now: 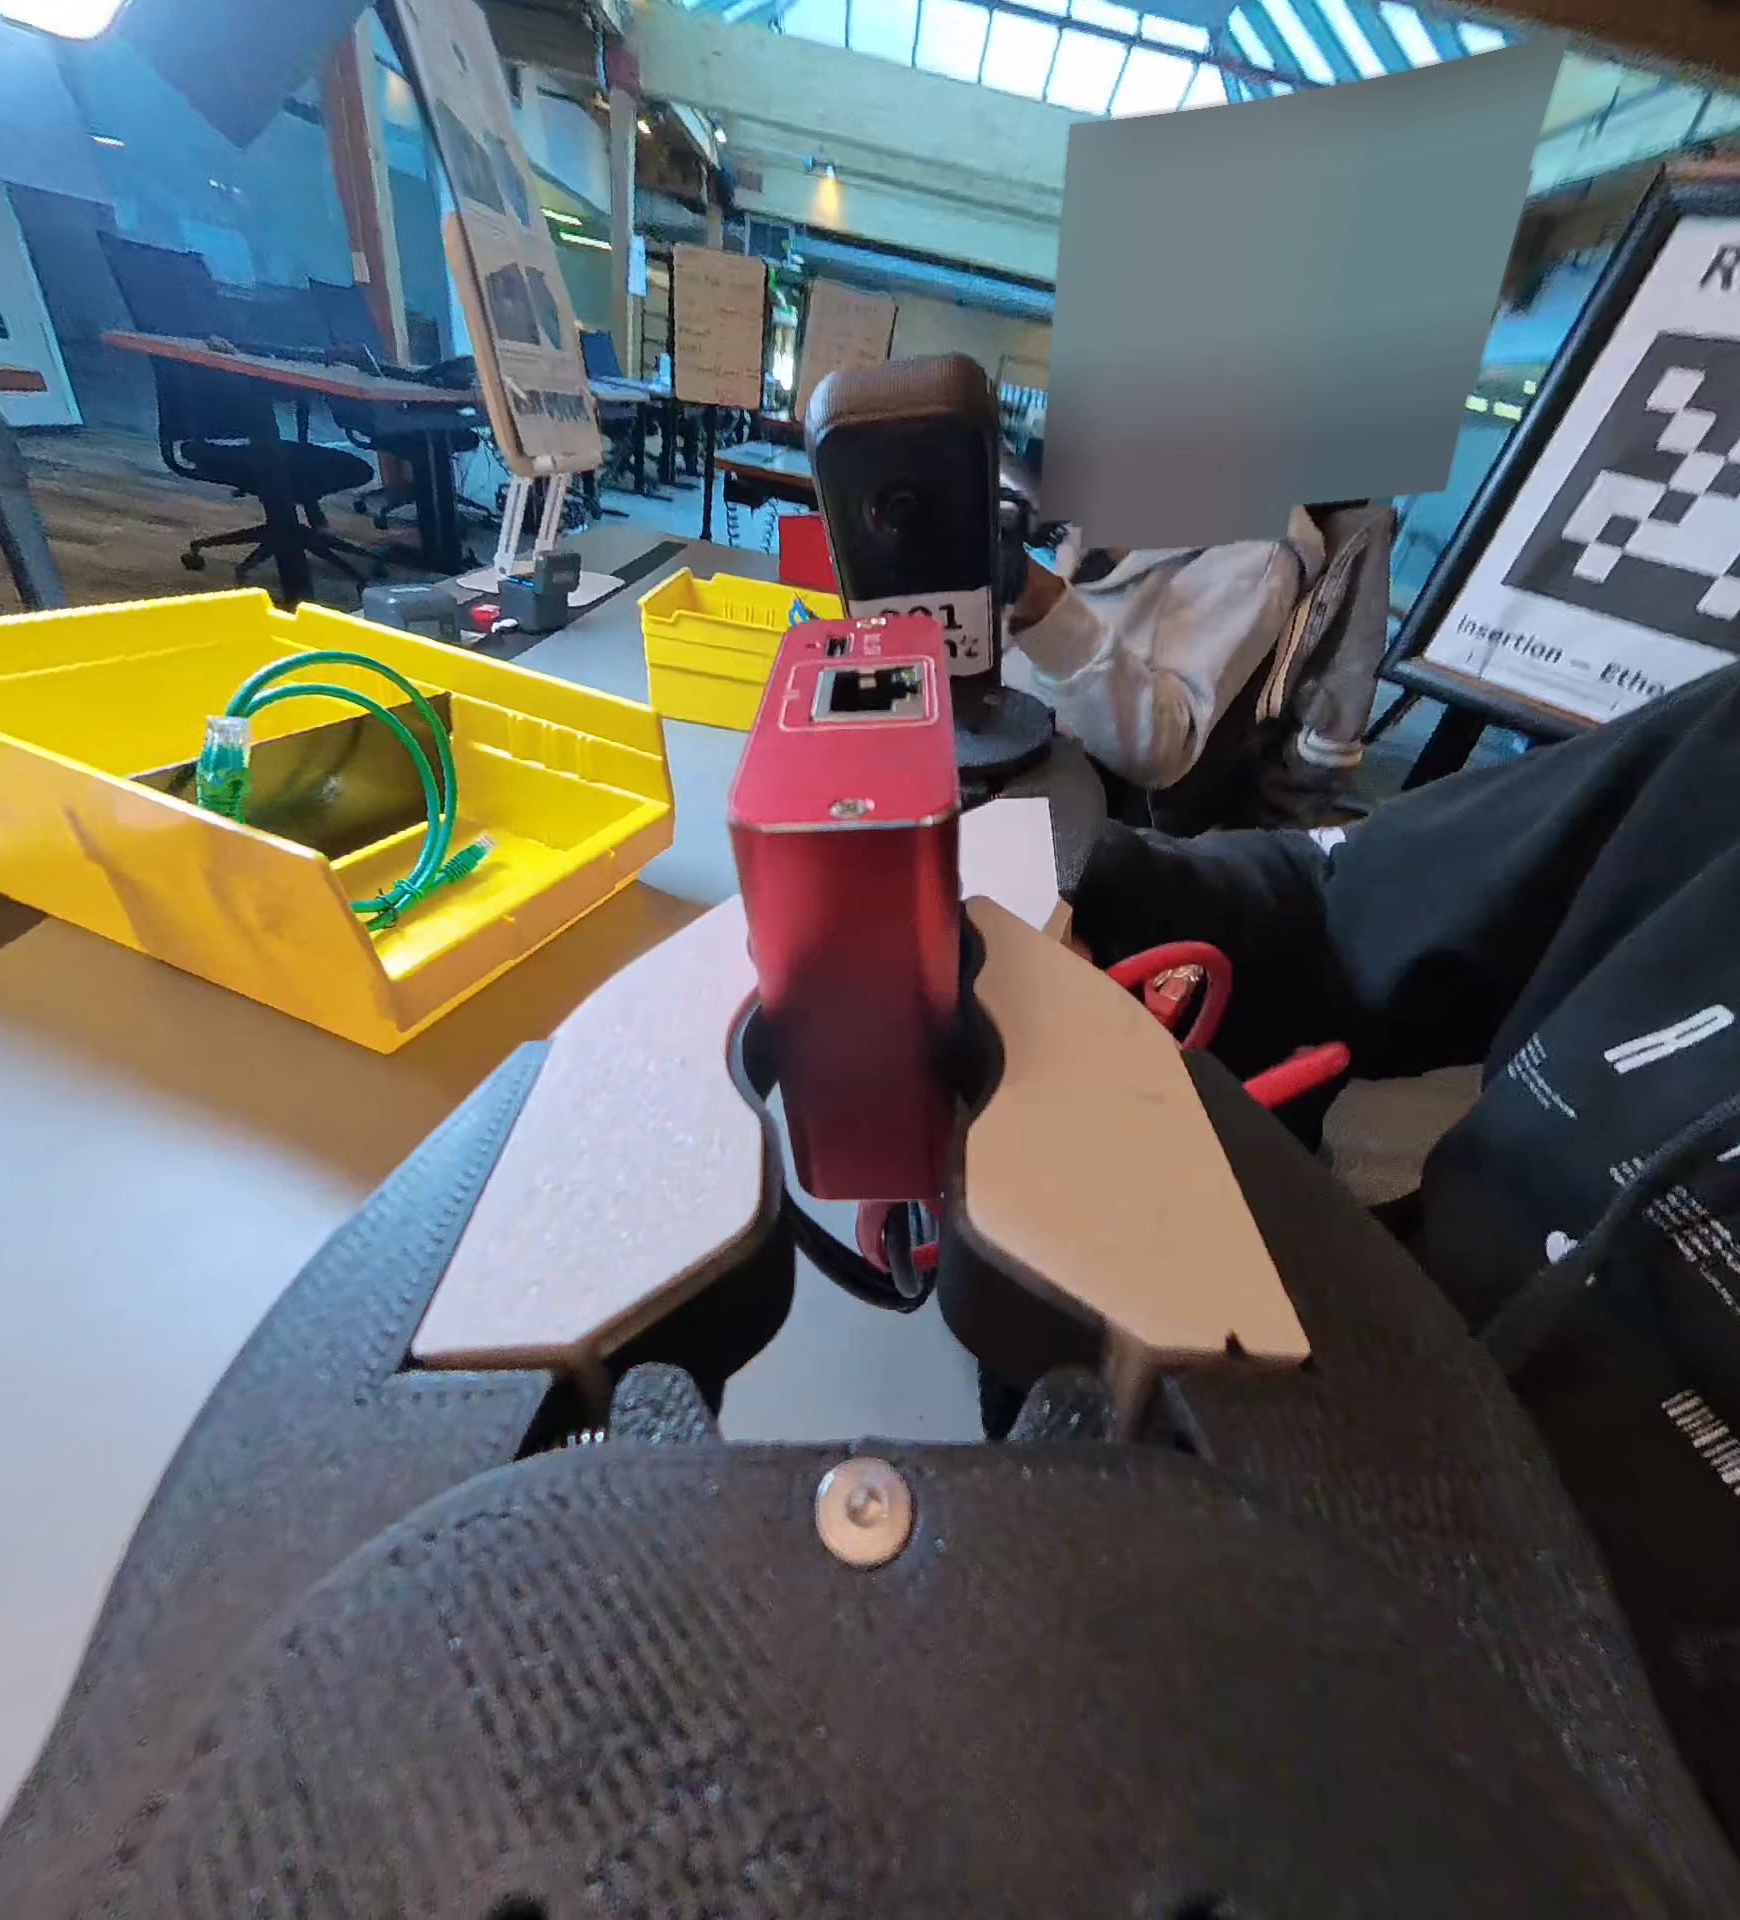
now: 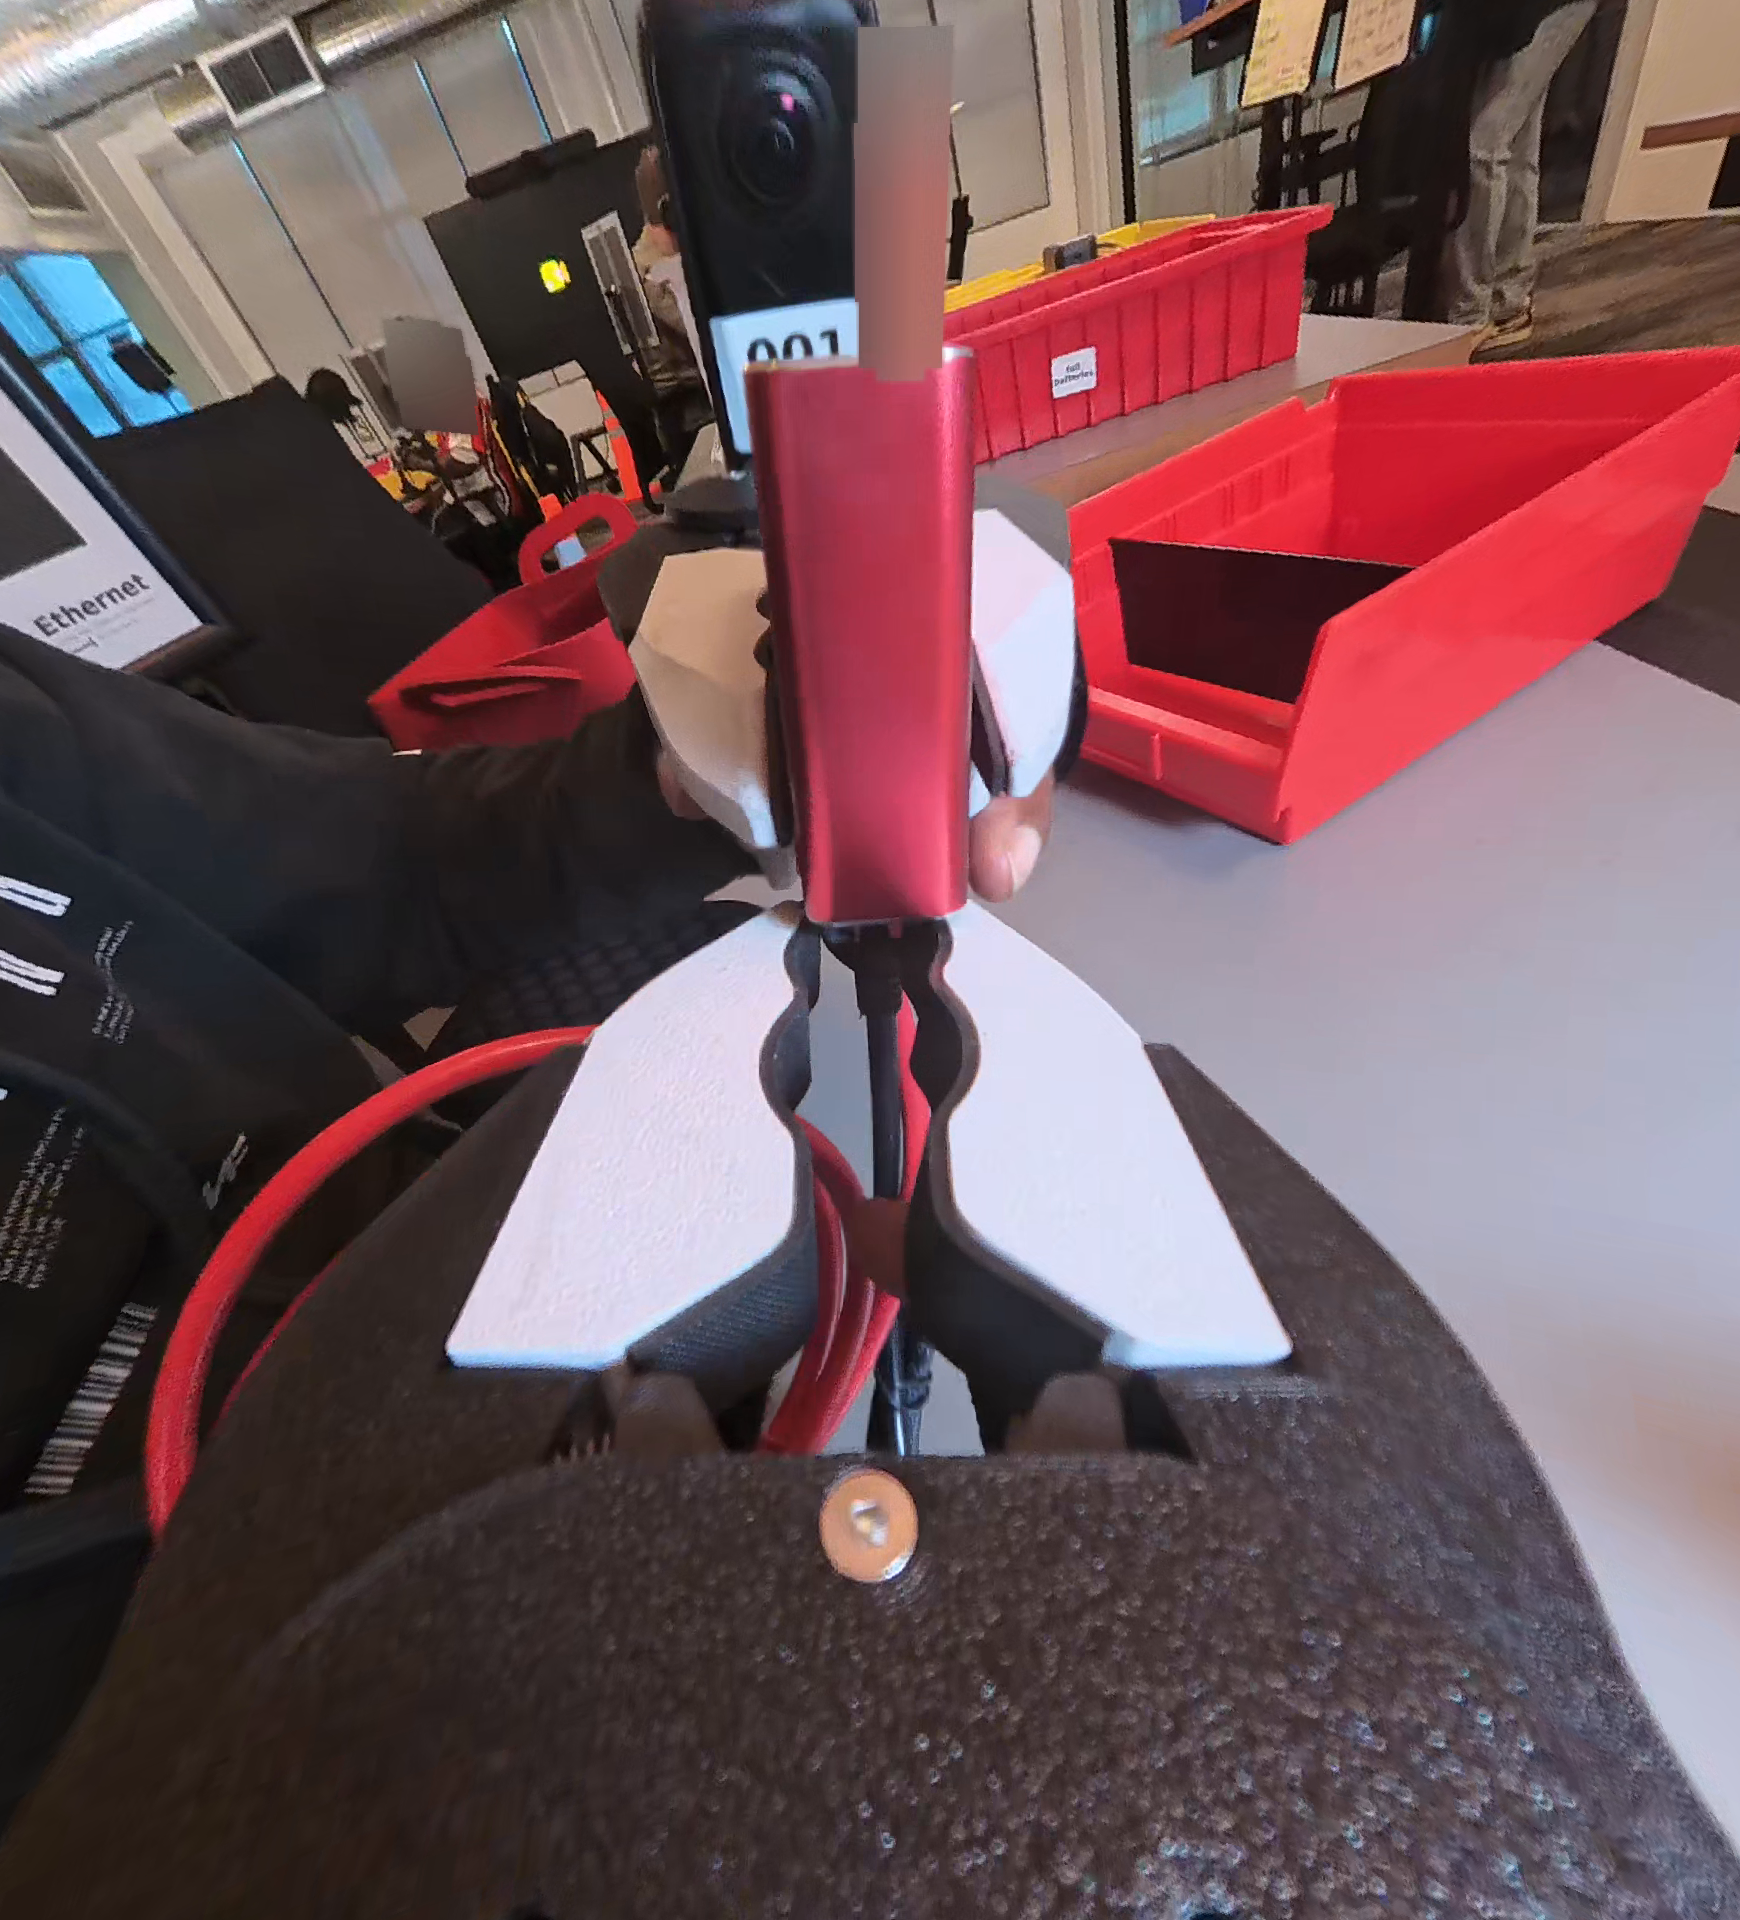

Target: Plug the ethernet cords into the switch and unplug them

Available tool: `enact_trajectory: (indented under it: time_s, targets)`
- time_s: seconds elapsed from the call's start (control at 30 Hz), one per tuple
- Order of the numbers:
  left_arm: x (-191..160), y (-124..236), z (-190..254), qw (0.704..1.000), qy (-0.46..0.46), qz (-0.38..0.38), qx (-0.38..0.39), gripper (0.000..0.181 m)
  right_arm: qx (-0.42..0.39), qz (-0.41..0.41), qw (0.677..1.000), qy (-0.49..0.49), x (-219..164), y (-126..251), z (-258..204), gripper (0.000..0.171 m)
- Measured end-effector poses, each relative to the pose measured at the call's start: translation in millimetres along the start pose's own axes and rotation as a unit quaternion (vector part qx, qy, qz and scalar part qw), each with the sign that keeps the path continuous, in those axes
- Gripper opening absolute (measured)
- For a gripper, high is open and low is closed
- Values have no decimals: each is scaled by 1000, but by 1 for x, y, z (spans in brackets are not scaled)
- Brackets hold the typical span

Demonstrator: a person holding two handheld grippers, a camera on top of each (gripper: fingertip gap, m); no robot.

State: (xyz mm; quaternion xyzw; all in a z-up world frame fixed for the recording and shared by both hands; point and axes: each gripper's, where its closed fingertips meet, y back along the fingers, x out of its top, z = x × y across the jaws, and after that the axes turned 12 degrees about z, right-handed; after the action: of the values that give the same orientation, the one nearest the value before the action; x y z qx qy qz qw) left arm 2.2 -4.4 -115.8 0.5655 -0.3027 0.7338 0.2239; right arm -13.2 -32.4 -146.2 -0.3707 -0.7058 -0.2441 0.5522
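My left gripper [image 1: 855,920] is shut on the red switch [image 1: 850,748] and holds it upright above the table; the port [image 1: 871,694] on its top end is empty. In the right wrist view the switch [image 2: 871,644] stands just beyond my right gripper [image 2: 876,935]. That gripper is shut below the switch's bottom end, with the red ethernet cord [image 2: 830,1351] and a black cable [image 2: 884,1101] running between its jaws. The left gripper's fingers [image 2: 700,675] clasp the switch farther off. Part of the red cord [image 1: 1297,1072] hangs to the right. A green ethernet cord [image 1: 222,769] lies in a yellow bin [image 1: 253,935].
A second yellow bin [image 1: 710,644] and a black camera on a stand [image 1: 907,499] stand behind the switch. An open red bin [image 2: 1468,707] sits to the right, a long red bin [image 2: 1136,301] behind it. A framed marker sign [image 1: 1676,468] stands at the right. A person's black sleeve [image 2: 222,810] is close. Only a small space, under 4 cm, lies between the two pairs of fingers.
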Motion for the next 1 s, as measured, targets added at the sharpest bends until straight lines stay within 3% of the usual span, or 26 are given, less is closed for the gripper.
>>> enact_trajectory:
  time_s: [0.27, 0.4, 0.53, 0.83, 1.0]
  targets:
    - [1, 12, -24, 990, 75, 105, 48, 29, -19, 116, 990, -74, 0, -8, 19, 15]
    - [4, 15, -29, 985, 92, 132, 61, 28, -47, 125, 988, -81, 0, -9, 23, 15]
    - [6, 16, -28, 985, 93, 135, 52, 28, -66, 119, 988, -68, 2, -10, 22, 15]
    - [-1, 19, -21, 997, 35, 55, 46, 29, -47, 68, 995, -59, -10, -12, 19, 15]
    - [5, 17, -23, 993, 28, 90, 68, 29, -50, 98, 990, -87, -8, -14, 22, 15]
